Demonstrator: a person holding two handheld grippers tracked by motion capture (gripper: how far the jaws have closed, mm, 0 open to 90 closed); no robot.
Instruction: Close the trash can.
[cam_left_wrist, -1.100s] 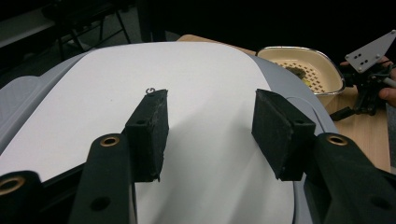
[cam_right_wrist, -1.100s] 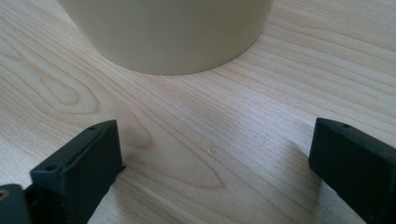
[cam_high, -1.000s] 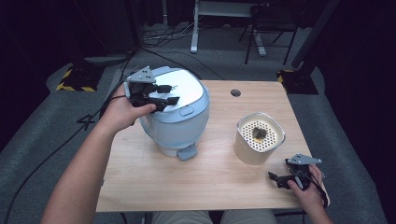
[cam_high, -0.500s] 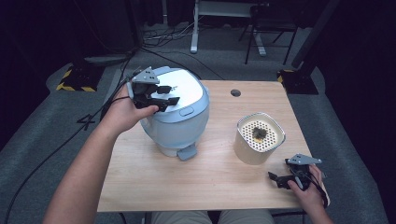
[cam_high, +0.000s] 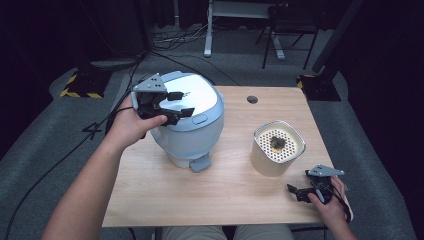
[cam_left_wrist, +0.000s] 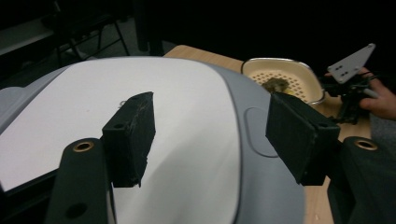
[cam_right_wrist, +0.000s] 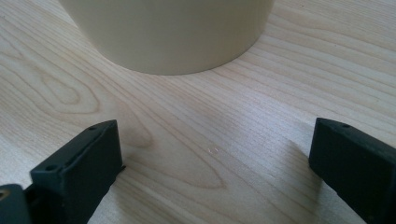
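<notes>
Hands first, from the high view: we hold the left gripper over the lid of the blue-grey rice cooker at the table's left, its jaws having just been opening with nothing between them. Our right gripper rests on the wooden table beside the cream perforated basket. In the left gripper view the jaws stand wide above the white lid panel, near the lid's release button. In the right gripper view the jaws gape, empty, facing the basket's wall. We judge the lid comes next: press its release.
</notes>
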